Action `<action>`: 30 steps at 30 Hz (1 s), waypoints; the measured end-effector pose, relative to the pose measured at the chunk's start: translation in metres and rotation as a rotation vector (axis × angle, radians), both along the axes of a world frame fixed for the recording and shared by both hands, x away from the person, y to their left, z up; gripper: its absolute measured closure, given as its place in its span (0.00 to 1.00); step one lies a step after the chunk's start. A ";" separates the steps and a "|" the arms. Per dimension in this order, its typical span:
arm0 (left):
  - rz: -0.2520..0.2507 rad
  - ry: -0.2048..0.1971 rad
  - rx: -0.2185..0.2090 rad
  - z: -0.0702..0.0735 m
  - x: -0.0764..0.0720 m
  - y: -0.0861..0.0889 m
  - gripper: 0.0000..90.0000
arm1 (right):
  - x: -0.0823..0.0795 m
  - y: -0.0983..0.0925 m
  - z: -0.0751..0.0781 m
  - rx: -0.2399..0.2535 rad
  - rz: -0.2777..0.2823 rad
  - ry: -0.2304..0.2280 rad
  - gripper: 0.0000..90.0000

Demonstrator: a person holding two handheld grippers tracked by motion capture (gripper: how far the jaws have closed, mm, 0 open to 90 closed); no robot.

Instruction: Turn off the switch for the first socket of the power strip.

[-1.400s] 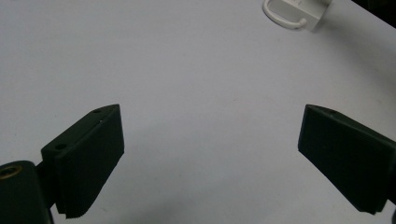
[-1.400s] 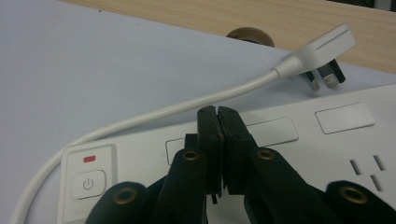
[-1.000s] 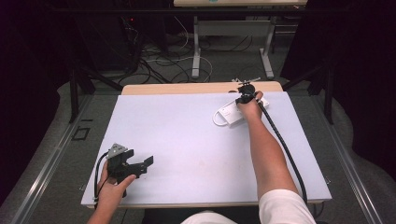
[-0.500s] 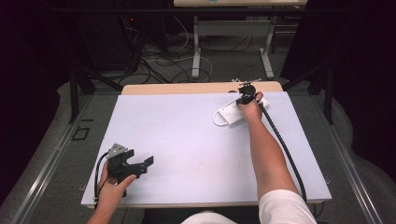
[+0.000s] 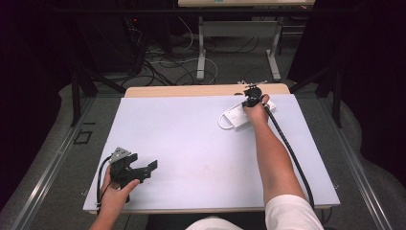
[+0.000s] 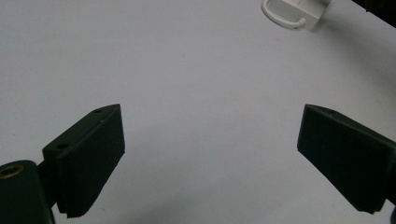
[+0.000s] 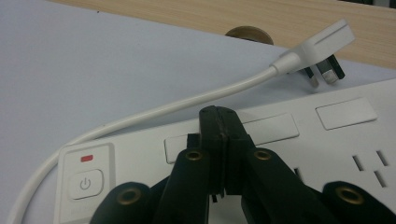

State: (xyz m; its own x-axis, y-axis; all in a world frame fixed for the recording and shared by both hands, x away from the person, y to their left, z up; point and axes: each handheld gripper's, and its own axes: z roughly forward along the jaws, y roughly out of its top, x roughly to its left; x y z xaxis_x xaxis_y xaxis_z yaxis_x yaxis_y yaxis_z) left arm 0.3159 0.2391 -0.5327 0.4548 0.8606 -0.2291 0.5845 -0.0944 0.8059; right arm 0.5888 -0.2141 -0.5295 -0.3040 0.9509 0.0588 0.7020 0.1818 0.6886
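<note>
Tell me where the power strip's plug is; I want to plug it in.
In the right gripper view the plug lies at the upper right, beyond the power strip, on the white mat's far edge beside the bare wooden tabletop.

I see the white rectangular power strip (image 5: 238,116) on the pale grey table mat (image 5: 201,143), toward its far right part. My right gripper (image 5: 251,94) sits on the strip's far end, black cable (image 5: 287,143) trailing back along the forearm. White cord loop (image 5: 223,122) lies at the strip's near-left end. My left gripper (image 5: 143,170) rests well apart, near-left of the strip, jaws spread.
</note>
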 end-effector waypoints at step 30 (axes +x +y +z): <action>0.000 0.008 0.004 0.000 0.003 -0.002 0.08 | -0.004 -0.018 0.029 -0.056 0.044 0.018 0.86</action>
